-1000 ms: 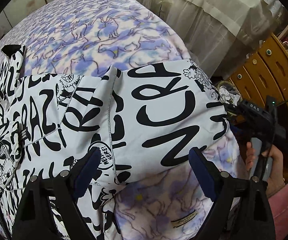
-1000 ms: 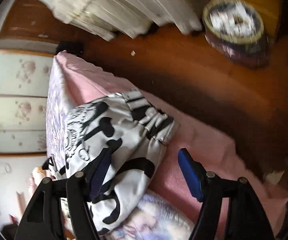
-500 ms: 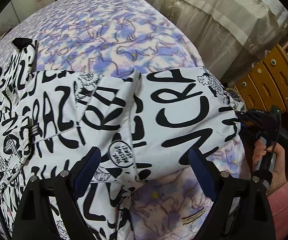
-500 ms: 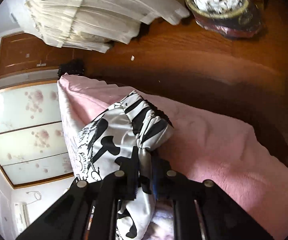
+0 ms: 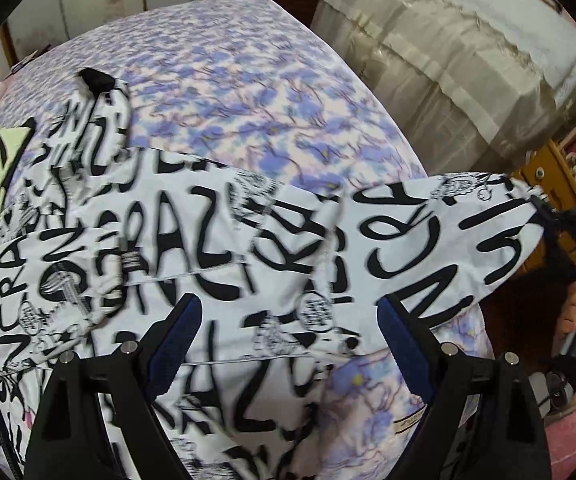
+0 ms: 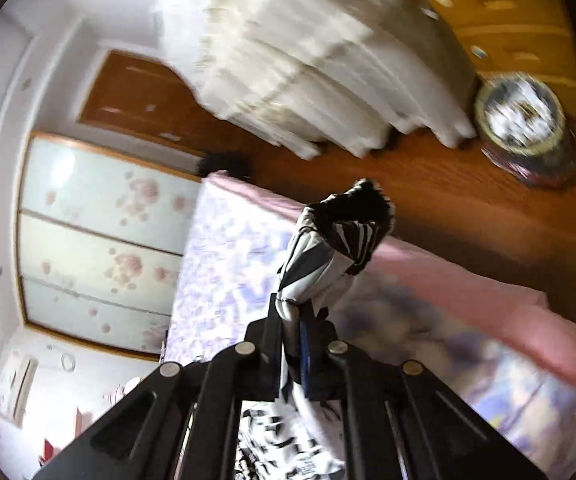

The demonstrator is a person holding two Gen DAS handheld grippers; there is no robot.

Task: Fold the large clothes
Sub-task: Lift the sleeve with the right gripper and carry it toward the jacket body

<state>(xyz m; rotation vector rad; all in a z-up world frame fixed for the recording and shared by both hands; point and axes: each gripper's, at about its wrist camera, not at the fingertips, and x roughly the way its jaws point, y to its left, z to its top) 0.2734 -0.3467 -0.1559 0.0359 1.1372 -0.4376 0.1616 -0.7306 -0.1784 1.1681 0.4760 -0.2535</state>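
Right wrist view: the right gripper [image 6: 294, 344], just closed, pinches the sleeve cuff [image 6: 348, 224] of the white black-lettered jacket [image 5: 192, 248] lying on the purple-patterned bed [image 5: 240, 92]. Left gripper [image 5: 288, 344] hovers wide, empty. Carry the sleeve flat across the body.

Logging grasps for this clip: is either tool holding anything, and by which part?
The right tool is shut on the printed jacket, pinching its sleeve near the black cuff. The left tool is open, holding nothing.
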